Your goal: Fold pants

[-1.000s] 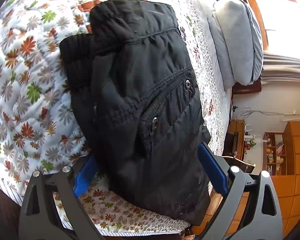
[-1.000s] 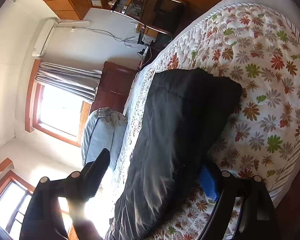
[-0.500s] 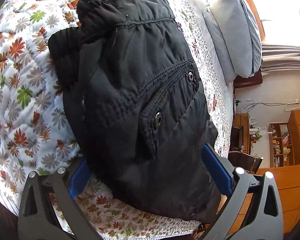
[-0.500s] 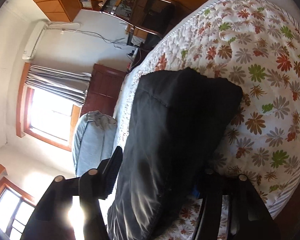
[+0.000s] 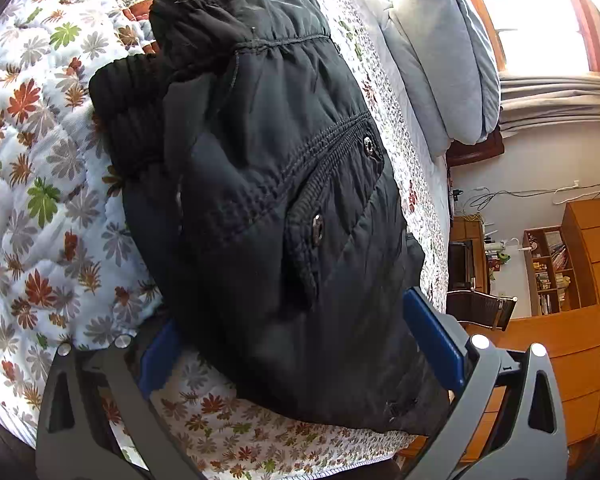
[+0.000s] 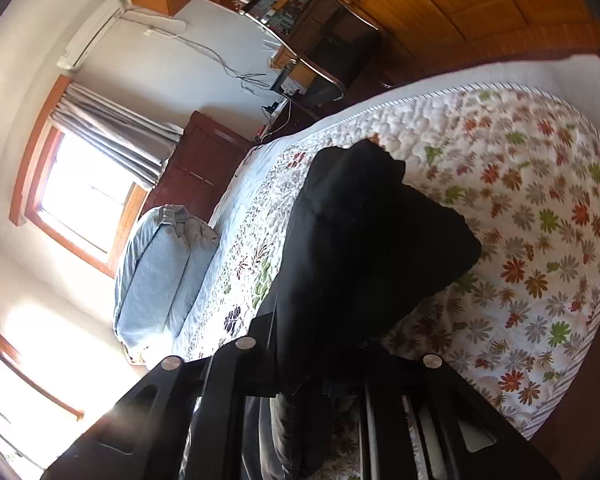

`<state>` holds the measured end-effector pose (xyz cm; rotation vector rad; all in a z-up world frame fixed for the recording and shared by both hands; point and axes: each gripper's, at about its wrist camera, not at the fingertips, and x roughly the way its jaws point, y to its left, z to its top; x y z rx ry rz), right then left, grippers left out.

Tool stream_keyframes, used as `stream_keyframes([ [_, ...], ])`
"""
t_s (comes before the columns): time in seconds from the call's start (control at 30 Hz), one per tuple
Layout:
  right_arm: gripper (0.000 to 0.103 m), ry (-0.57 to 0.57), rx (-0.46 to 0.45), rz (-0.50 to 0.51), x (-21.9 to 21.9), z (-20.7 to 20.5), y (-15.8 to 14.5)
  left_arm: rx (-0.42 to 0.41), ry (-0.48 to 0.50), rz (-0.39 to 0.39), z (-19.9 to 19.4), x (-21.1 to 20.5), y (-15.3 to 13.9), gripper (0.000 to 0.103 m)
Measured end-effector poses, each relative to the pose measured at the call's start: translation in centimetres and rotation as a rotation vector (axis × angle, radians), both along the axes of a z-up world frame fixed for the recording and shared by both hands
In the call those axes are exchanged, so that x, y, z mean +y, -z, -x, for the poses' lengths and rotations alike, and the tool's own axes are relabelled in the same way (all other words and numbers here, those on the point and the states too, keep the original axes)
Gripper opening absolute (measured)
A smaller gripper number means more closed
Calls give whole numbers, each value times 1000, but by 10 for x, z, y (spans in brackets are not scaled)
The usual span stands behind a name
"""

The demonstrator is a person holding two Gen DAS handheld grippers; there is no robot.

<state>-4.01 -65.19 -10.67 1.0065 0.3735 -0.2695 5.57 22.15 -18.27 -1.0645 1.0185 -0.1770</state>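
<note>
Black pants point(image 5: 268, 200) on floral bed point(image 5: 40, 184)

The pants point(image 6: 364, 248) hide the right gripper point(image 6: 320, 364) fingertips (deep shadow); its grip is unclear.

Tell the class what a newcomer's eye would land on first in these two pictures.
First, the bulky black pants, folded into a bundle on the flowered quilt, filling the middle of both views. The left gripper straddles their near edge with its blue fingers wide apart. Behind lie grey pillows under a bright window.
</note>
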Motion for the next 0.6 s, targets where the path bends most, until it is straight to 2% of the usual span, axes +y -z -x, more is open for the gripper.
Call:
stream_keyframes([
  [0.27,13,-129,97,357,71,-23,-74,-10,10,-16,2,-3,-3,100],
  [0.43,13,-211,88,469,118,-32,-100,-10,8,-4,1,-2,-3,100],
  [0.6,13,-292,94,559,162,-45,-110,-13,7,-3,2,-1,-2,100],
])
